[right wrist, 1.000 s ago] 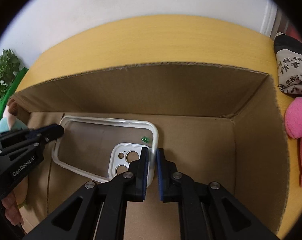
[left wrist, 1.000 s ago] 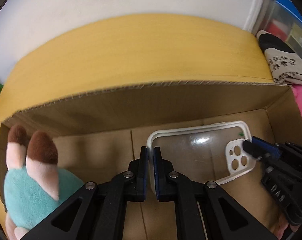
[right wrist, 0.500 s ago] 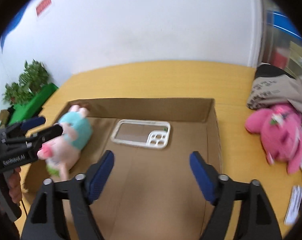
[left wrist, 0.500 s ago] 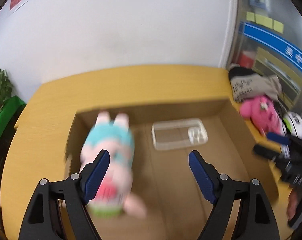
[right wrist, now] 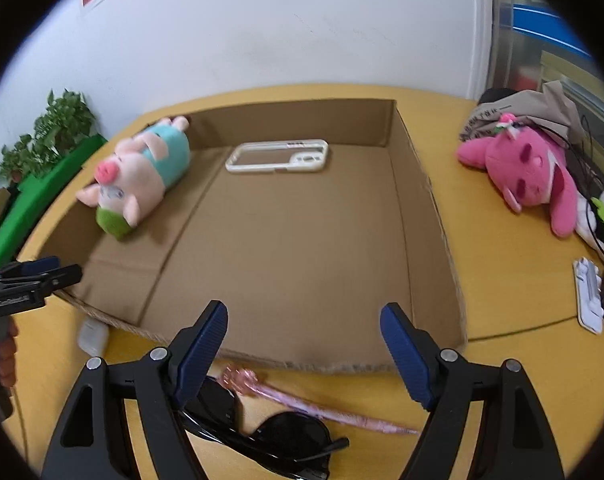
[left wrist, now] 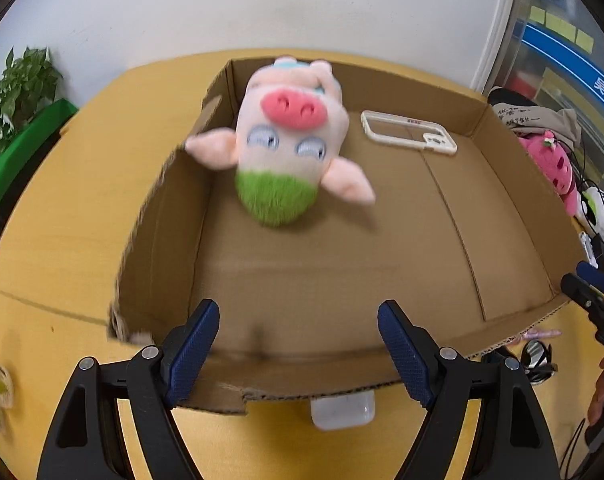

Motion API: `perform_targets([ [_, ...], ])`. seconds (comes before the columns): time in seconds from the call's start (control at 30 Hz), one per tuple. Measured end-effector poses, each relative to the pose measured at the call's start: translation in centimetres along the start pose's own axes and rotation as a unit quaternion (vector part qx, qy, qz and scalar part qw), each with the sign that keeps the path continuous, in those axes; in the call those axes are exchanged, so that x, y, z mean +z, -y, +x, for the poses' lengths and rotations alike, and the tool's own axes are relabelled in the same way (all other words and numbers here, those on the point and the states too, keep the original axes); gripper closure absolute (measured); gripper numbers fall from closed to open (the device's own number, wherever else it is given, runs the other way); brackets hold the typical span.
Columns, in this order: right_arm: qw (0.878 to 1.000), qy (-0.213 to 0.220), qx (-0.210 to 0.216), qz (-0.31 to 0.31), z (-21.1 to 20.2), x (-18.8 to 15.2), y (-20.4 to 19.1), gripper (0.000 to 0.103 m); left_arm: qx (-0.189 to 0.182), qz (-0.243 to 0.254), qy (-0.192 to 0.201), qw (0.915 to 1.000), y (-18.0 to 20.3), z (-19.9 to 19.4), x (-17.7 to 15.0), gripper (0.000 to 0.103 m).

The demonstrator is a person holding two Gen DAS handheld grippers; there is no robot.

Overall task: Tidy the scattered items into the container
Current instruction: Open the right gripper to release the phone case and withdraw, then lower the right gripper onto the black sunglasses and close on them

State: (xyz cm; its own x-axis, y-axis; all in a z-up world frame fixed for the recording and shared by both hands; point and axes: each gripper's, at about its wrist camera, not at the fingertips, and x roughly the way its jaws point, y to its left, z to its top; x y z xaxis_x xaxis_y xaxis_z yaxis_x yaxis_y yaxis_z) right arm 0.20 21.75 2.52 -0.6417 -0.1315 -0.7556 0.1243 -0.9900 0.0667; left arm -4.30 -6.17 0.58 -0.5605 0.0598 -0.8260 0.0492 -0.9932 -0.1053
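Observation:
An open cardboard box (left wrist: 513,184) (right wrist: 421,184) lies on the yellow table. Inside it lie a pig plush (left wrist: 290,144) (right wrist: 138,168) at the left and a white phone case (left wrist: 407,132) (right wrist: 278,156) at the back. My left gripper (left wrist: 298,356) is open and empty above the box's near edge. My right gripper (right wrist: 302,352) is open and empty at the box's near edge. On the table in front of the box lie black sunglasses (right wrist: 270,436), a pink pen-like stick (right wrist: 302,404) and a small white case (left wrist: 341,412) (right wrist: 93,336).
A pink plush (right wrist: 529,172) (left wrist: 549,168), a black-and-white toy (right wrist: 601,216), a grey bag (right wrist: 521,112) and a white holder (right wrist: 589,296) lie right of the box. A green plant (right wrist: 50,136) (left wrist: 18,92) stands at the left.
Both grippers let go of the phone case, opened wide and pulled back to the box's near edge. The case now lies flat at the back of the box.

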Motion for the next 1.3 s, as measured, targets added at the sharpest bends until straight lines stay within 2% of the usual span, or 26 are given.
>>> perform_targets([
  [0.23,1.000,0.013,-0.008,-0.011,-0.7,-1.6,0.3,0.024,0.005,0.000,0.006,1.0000,0.5,-1.1,-1.0,0.018],
  [0.33,1.000,0.019,0.013,0.003,-1.6,-1.5,0.8,0.024,0.009,0.008,0.035,0.9993,1.1,-3.0,-0.9,0.018],
  [0.43,0.997,0.066,0.034,-0.005,-4.5,-1.3,0.4,0.024,0.011,0.032,0.086,0.9957,2.6,-6.6,-0.9,0.017],
  [0.53,0.994,0.103,0.042,-0.023,-7.5,-1.4,-0.8,0.024,0.015,0.043,0.129,0.9905,4.0,-9.3,-1.5,0.002],
  [0.67,0.991,0.119,0.043,-0.046,-9.5,-2.5,-2.7,0.023,0.008,0.034,0.158,0.9869,5.0,-11.7,-3.1,0.000],
  [0.83,0.992,0.103,0.035,-0.070,-9.9,-4.3,-4.8,0.023,-0.013,0.014,0.160,0.9869,5.2,-12.0,-5.5,0.000],
  [0.97,0.992,0.102,0.013,-0.079,-10.1,-4.7,-6.3,0.023,-0.025,0.018,0.154,0.9876,5.0,-11.7,-6.0,0.000],
  [1.13,0.990,0.129,0.034,-0.040,-11.4,-4.4,-6.6,0.023,-0.027,0.036,0.153,0.9871,4.7,-11.9,-5.1,0.000],
  [1.3,0.992,0.124,0.003,-0.025,-11.3,-5.3,-6.1,0.023,-0.039,0.035,0.138,0.9890,5.3,-10.6,-5.6,0.000],
])
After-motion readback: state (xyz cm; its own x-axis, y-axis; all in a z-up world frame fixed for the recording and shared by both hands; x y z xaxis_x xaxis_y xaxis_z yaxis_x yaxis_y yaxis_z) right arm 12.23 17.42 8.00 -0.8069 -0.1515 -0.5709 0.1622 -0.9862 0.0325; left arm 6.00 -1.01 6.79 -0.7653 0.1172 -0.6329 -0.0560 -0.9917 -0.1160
